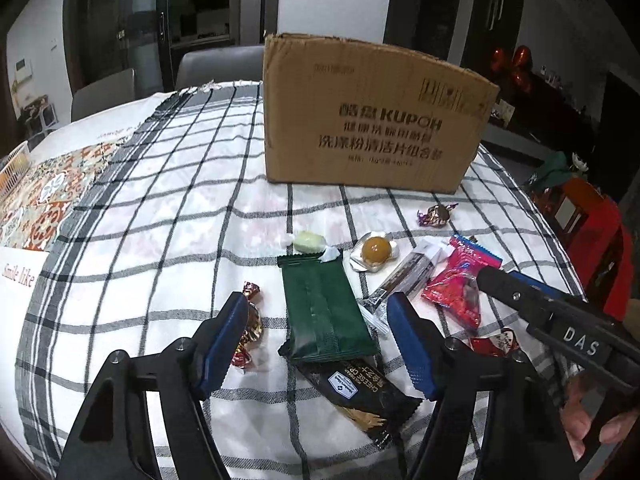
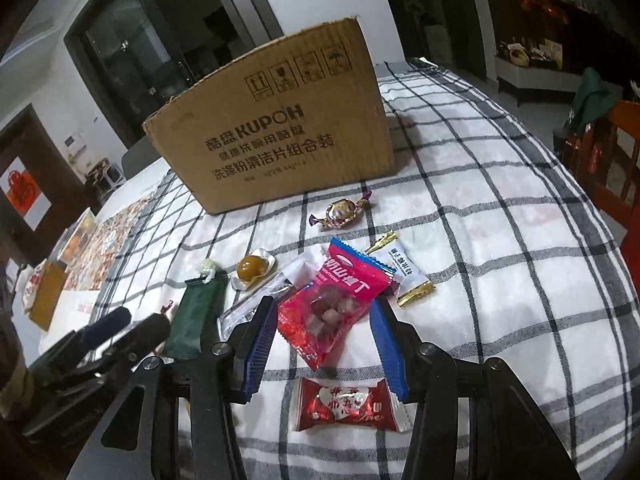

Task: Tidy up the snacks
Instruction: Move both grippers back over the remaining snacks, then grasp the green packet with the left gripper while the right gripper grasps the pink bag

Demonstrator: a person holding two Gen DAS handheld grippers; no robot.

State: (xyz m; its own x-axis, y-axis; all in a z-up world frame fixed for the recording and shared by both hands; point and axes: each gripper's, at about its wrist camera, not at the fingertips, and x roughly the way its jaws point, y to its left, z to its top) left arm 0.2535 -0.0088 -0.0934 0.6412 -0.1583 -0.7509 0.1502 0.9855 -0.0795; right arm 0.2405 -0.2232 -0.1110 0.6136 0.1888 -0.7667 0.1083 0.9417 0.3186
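A cardboard box stands at the back of the checked tablecloth; it also shows in the right wrist view. Snacks lie in front of it. My left gripper is open, its jaws either side of a dark green packet that lies over a black cheese bar. My right gripper is open around a pink-red sweet bag, with a small red candy just below it. Neither gripper holds anything.
Also on the cloth: a gold-red candy, a pale green candy, an orange jelly cup, a purple-gold candy, a white-gold packet, a clear stick packet. A patterned mat lies left, a red chair right.
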